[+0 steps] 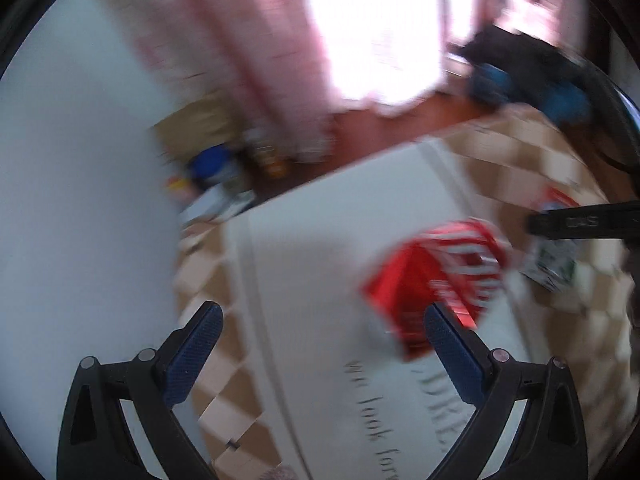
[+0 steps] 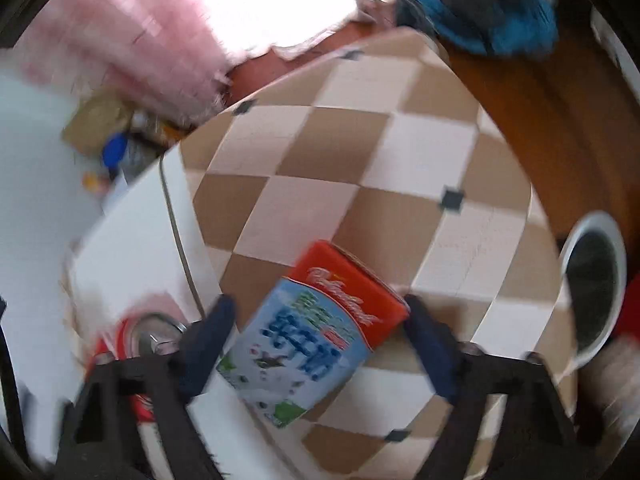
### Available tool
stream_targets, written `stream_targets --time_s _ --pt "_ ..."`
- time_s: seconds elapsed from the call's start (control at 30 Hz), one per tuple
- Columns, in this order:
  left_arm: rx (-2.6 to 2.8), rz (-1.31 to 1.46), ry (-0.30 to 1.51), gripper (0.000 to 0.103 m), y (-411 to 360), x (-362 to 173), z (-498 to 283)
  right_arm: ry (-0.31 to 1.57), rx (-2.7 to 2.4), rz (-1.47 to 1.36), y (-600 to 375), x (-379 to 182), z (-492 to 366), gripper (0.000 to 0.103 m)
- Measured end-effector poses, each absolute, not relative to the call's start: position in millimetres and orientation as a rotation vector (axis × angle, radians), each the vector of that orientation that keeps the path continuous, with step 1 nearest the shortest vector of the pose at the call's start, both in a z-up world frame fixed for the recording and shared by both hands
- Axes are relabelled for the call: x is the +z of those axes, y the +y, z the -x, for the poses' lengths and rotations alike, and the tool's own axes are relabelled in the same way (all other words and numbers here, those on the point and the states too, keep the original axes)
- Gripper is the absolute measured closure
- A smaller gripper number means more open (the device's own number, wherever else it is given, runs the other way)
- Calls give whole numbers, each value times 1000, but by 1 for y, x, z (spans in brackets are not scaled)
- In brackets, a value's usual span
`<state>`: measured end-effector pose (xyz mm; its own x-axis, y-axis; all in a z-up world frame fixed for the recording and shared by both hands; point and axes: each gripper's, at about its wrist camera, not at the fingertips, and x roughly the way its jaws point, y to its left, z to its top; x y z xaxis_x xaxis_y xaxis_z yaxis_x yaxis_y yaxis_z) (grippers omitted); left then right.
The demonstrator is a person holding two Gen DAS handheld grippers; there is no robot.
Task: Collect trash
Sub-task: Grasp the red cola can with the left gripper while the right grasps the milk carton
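Note:
In the left wrist view my left gripper (image 1: 324,320) is open and empty above a white mat (image 1: 316,248). A crushed red can (image 1: 436,276) lies on the mat just ahead of the right finger. At the right edge the other gripper's finger (image 1: 580,224) reaches over a milk carton (image 1: 554,264). In the right wrist view my right gripper (image 2: 318,312) stands wide around the blue, white and red milk carton (image 2: 320,328); the fingers flank it with a small gap on the left. The red can (image 2: 132,344) shows at lower left.
A checkered brown and white tablecloth (image 2: 360,152) covers the table. A white bin with a dark liner (image 2: 594,280) stands at the right. Blue and black clothing (image 2: 480,12) lies beyond the table. Pink curtains (image 1: 248,40) and floor clutter (image 1: 212,160) are at the back.

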<state>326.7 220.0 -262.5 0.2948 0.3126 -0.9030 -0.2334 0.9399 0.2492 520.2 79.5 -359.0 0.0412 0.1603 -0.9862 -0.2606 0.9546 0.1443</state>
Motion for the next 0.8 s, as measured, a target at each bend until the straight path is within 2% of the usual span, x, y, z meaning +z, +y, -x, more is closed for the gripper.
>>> stream_targets --time_s 0.13,0.3,0.5,0.53,0.7,0.73,0.77,0.8 --pt "84 -191 1342 0 192 -287 -350 1465 392 232 63 -355 -516 26" --pt "-23 -296 1457 0 173 -322 -372 1547 428 203 26 -358 -524 26" --pt "-31 -260 1462 3 167 -333 -385 1566 421 202 17 -358 -524 26" --pt "-19 -247 1443 16 168 -329 -382 1565 418 198 17 -359 -524 26" --pt "18 -156 1387 33 165 -319 -381 1535 409 217 18 -360 -521 26" --pt "18 -150 1379 40 167 -319 -382 1532 410 221 19 -360 -520 26" --pt "17 -138 1371 63 162 -317 -378 1528 411 224 21 -359 -517 26" --pt "26 -134 1372 64 160 -317 -376 1526 414 224 23 -360 -516 26"
